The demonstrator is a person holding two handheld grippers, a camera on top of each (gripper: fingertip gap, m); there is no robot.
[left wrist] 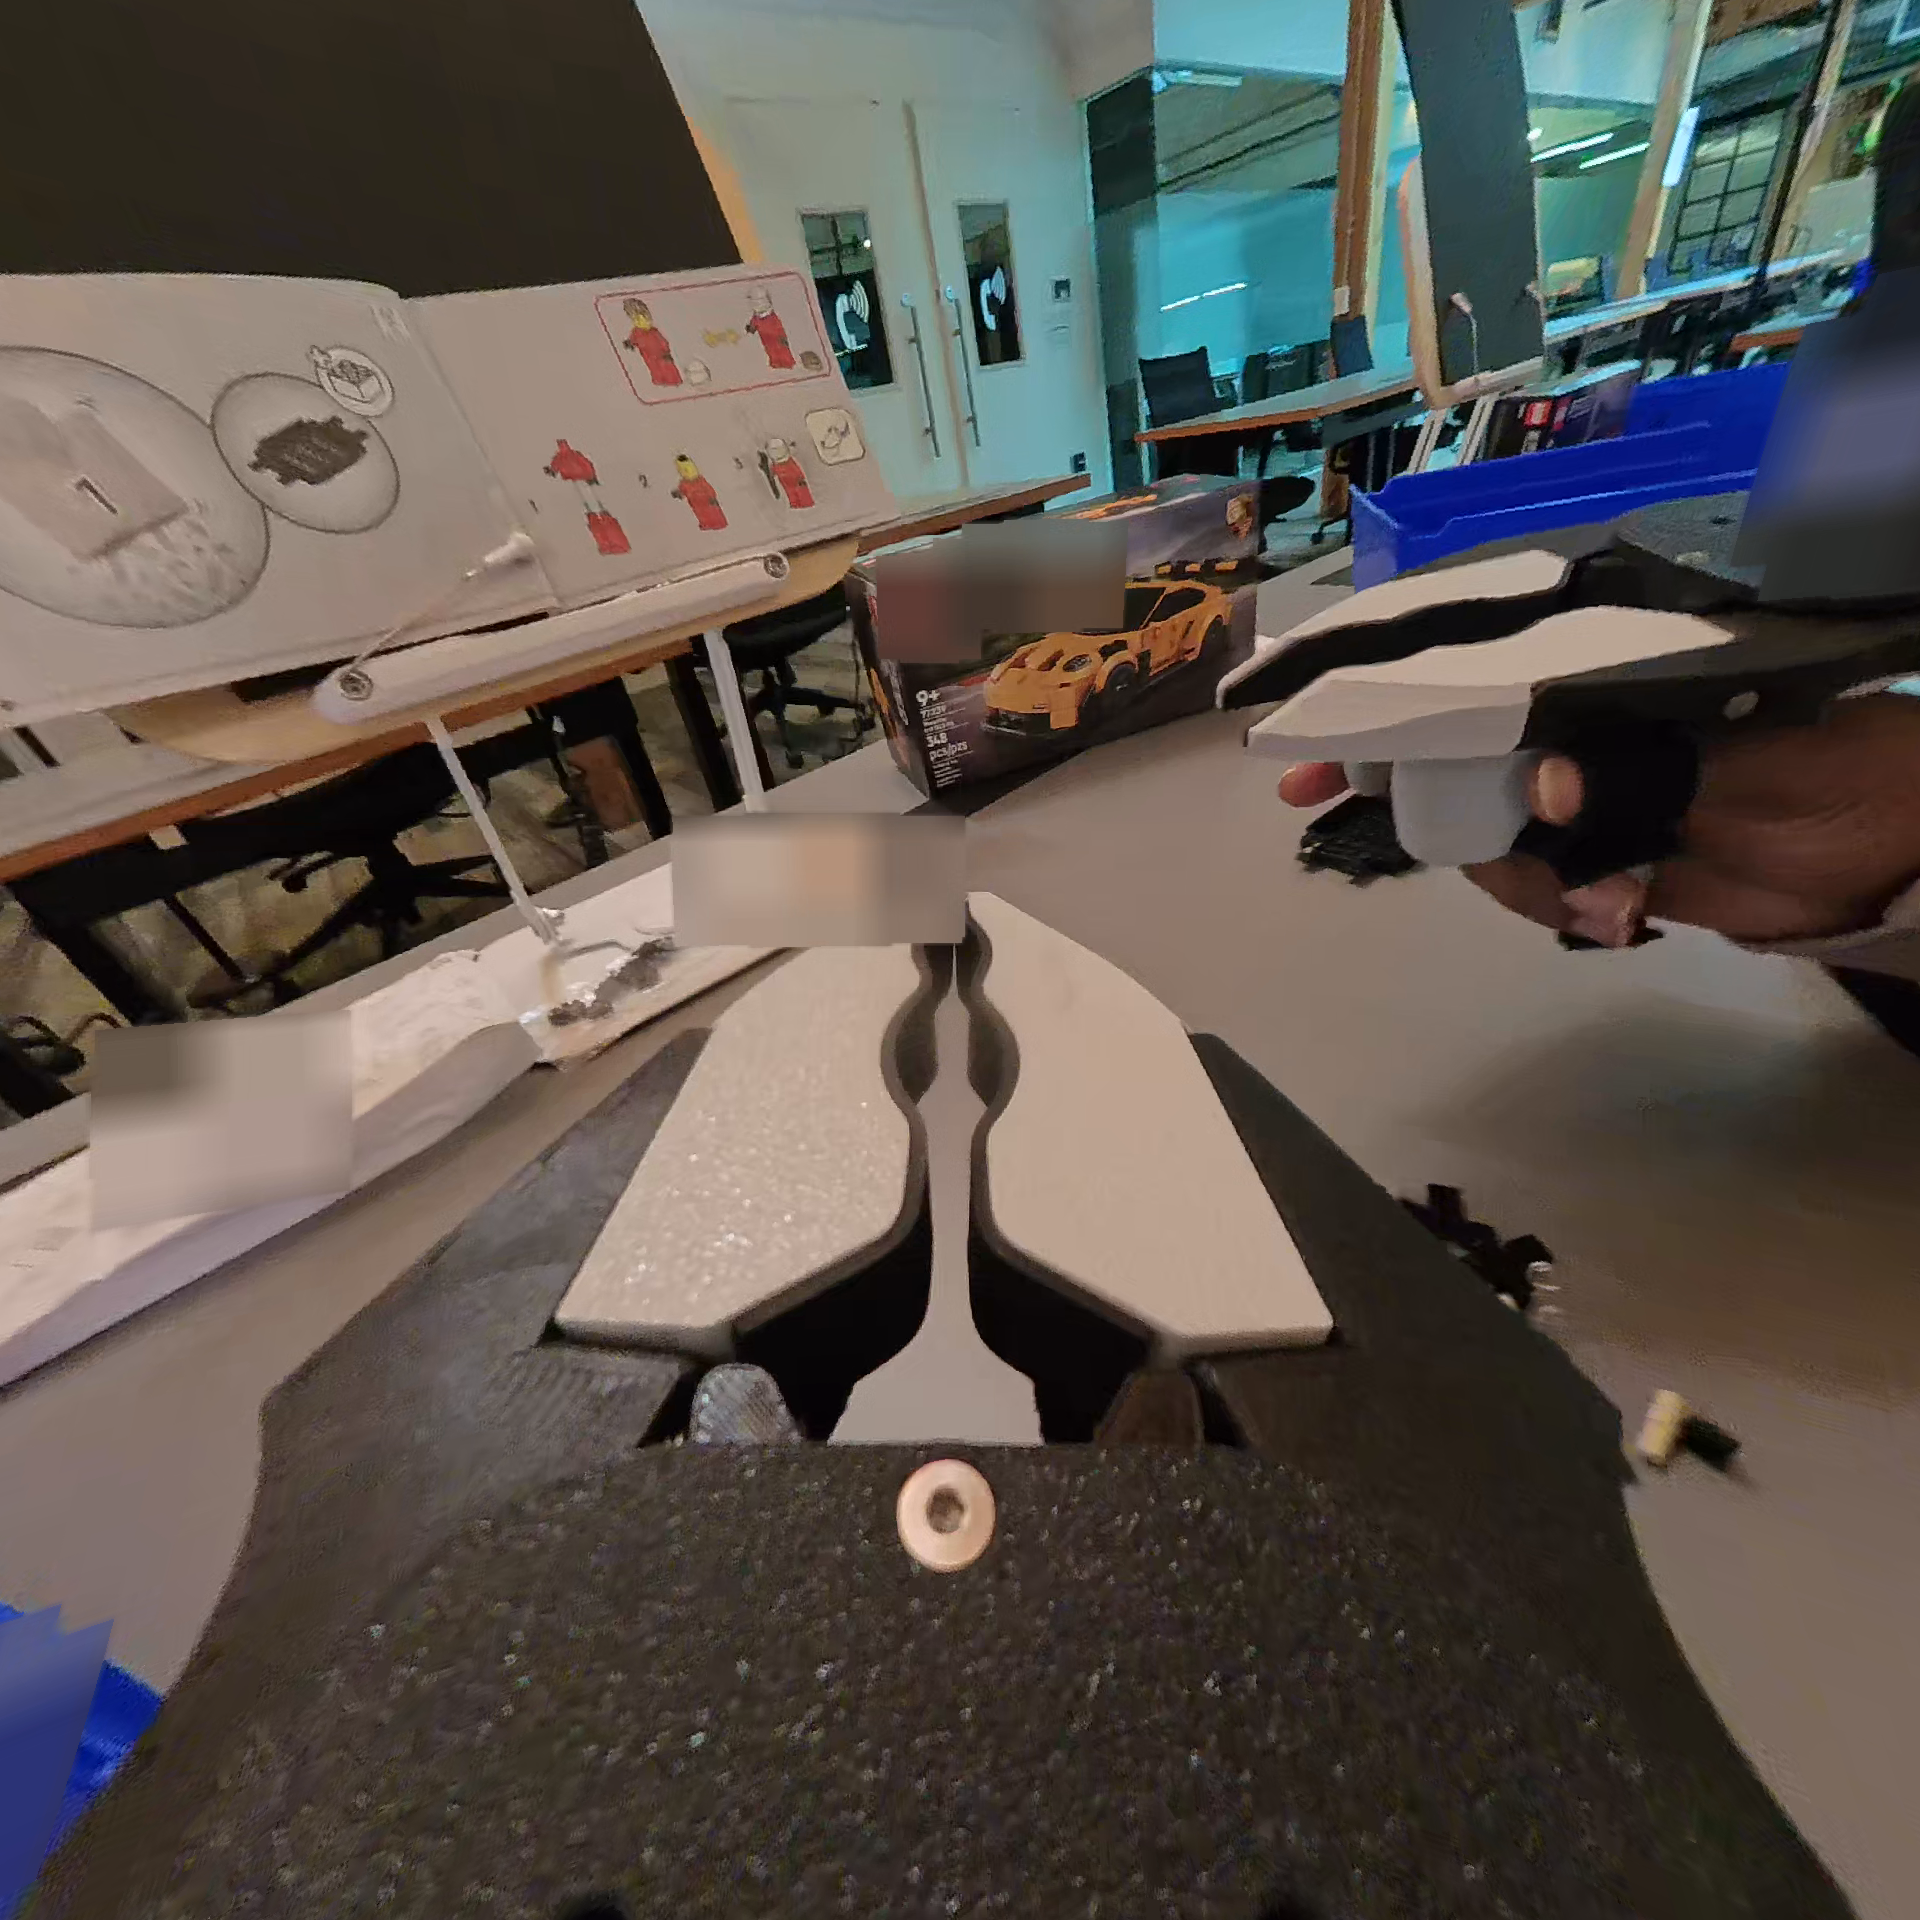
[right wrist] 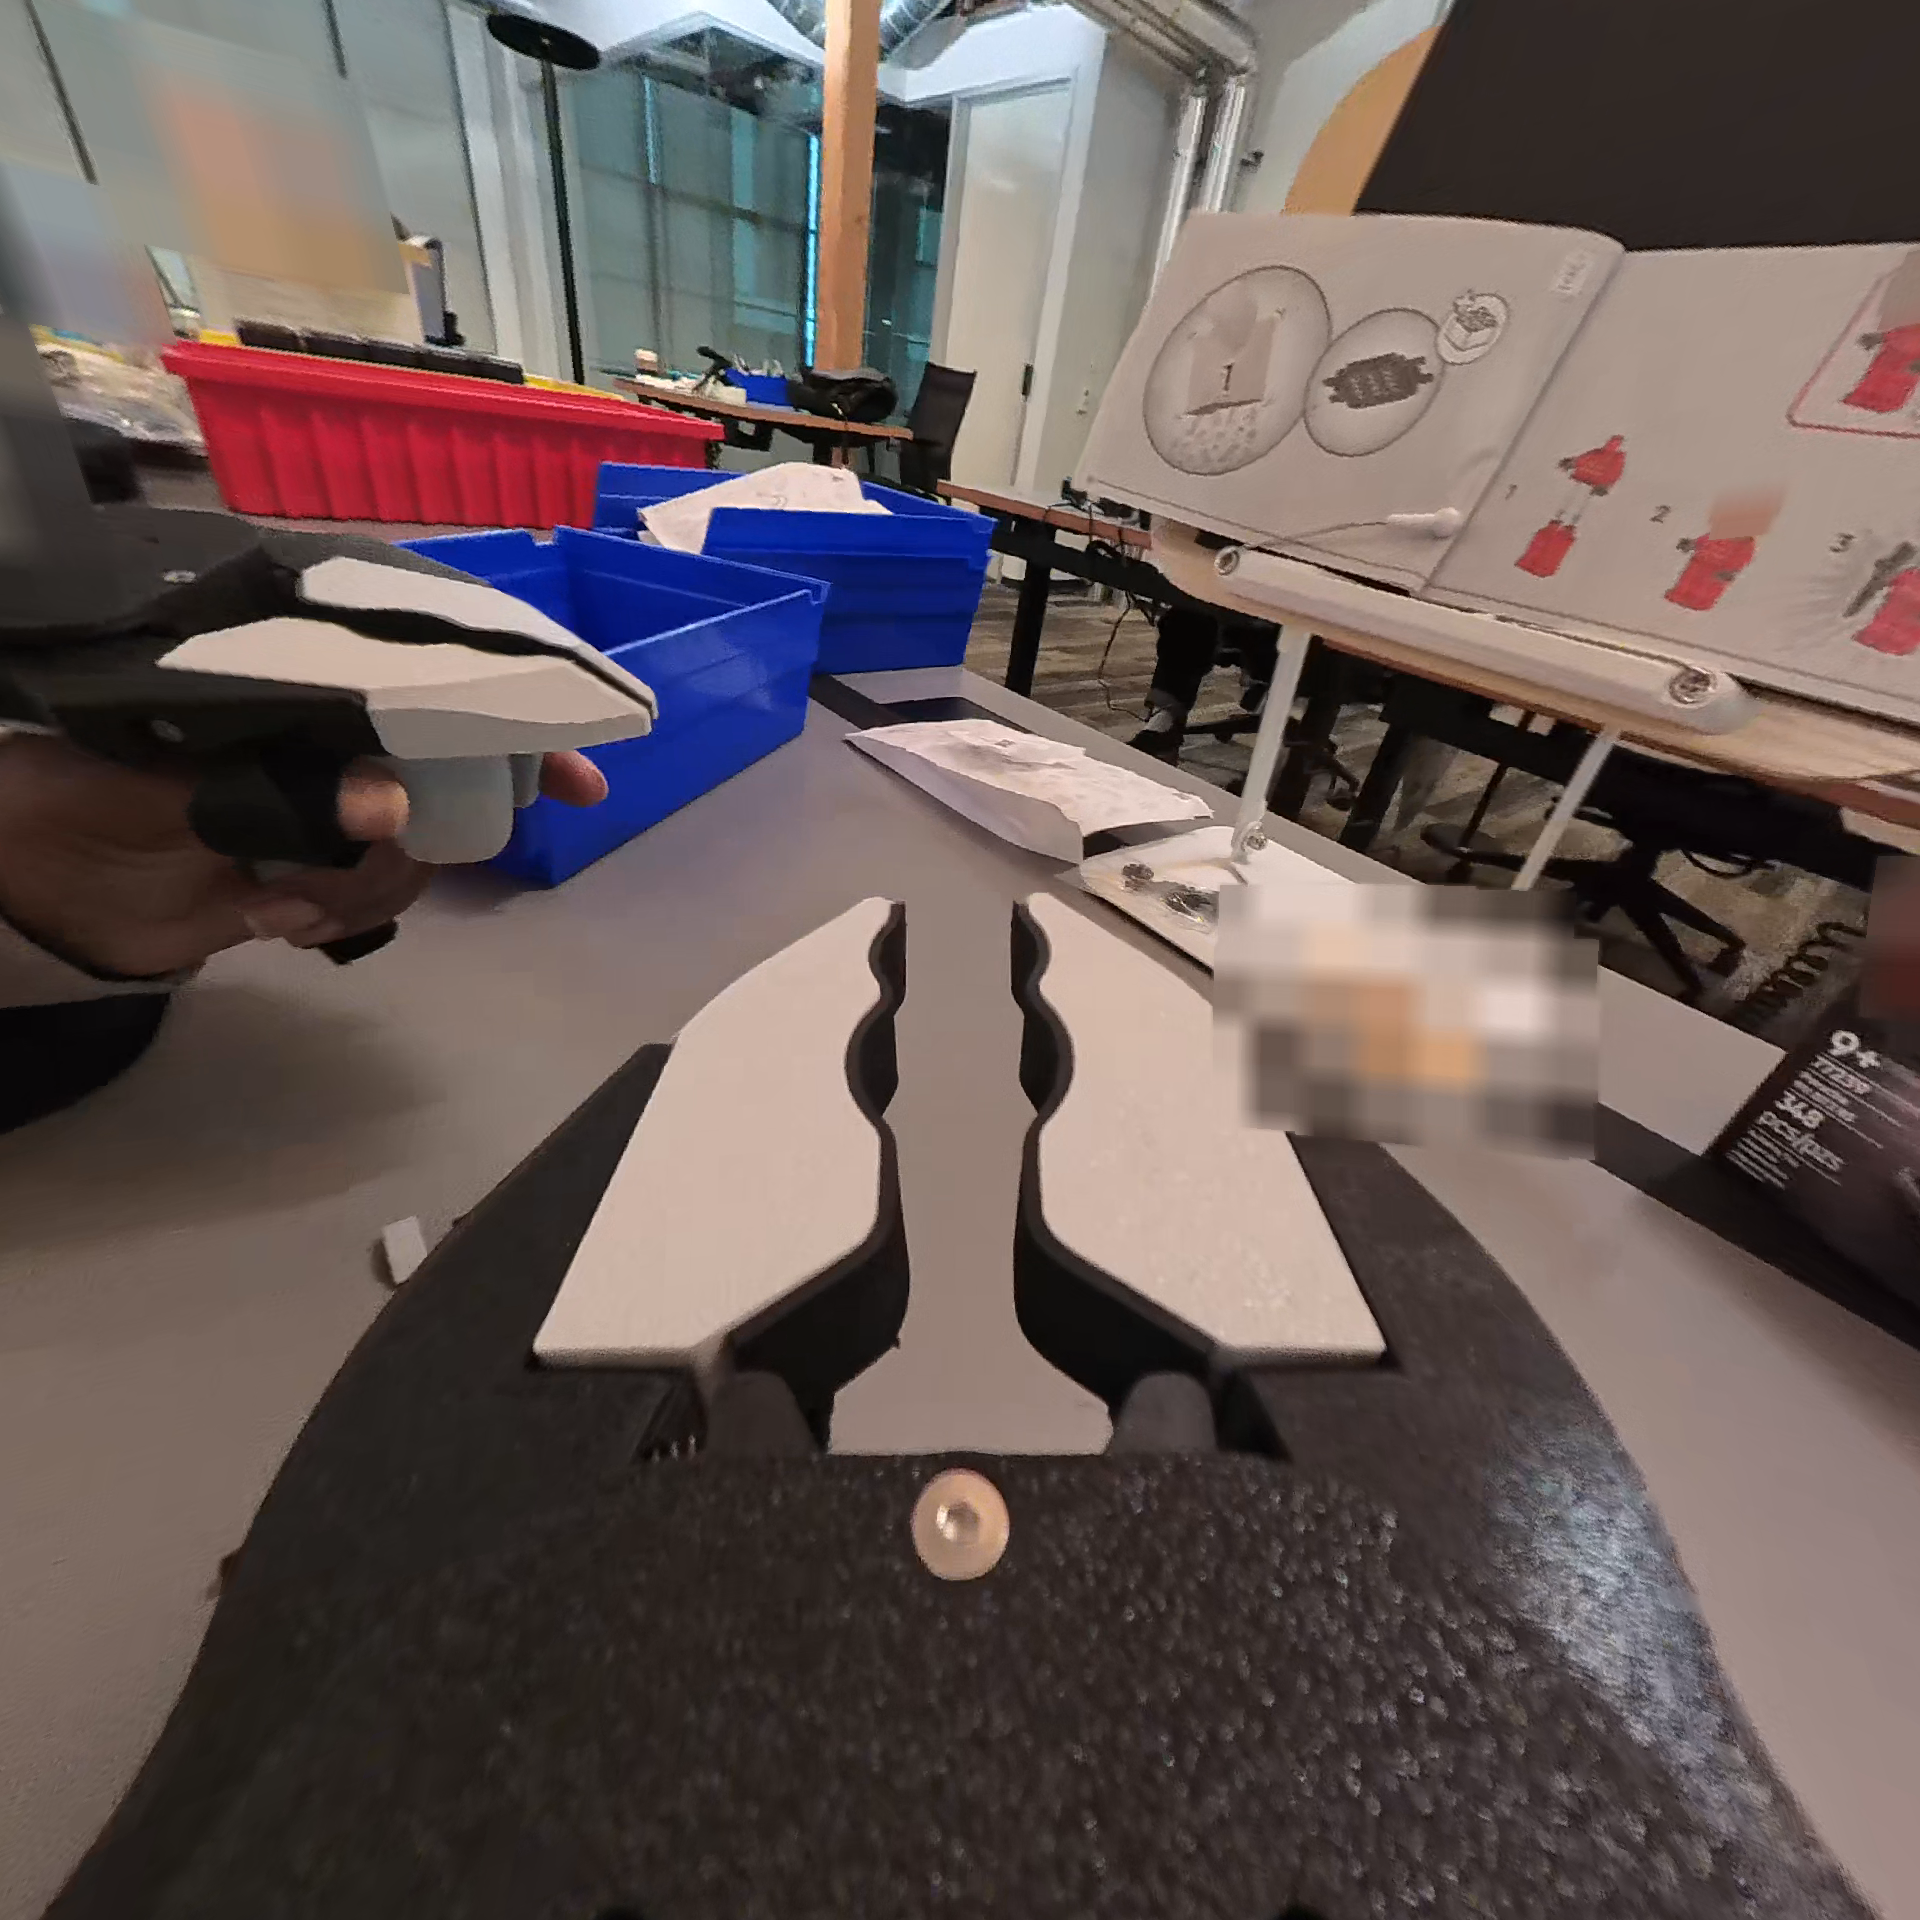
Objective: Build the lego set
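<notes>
While both grippers hover empty, left gripper (left wrist: pixel 951 935) jaws together and right gripper (right wrist: pixel 956 914) jaws apart, we risk scattering the loose black pieces (left wrist: pixel 1481 1242) mid-worktop (left wrist: pixel 1351 1091). Toward its far edge, the set's box (left wrist: pixel 1060 634), opened bag (right wrist: pixel 1023 779) and manual stand (left wrist: pixel 540 634) crowd our reach.

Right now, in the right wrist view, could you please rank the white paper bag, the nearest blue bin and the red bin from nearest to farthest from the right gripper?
1. white paper bag, ahead, slightly right of the right gripper.
2. blue bin, ahead-left.
3. red bin, far left, behind.
</notes>
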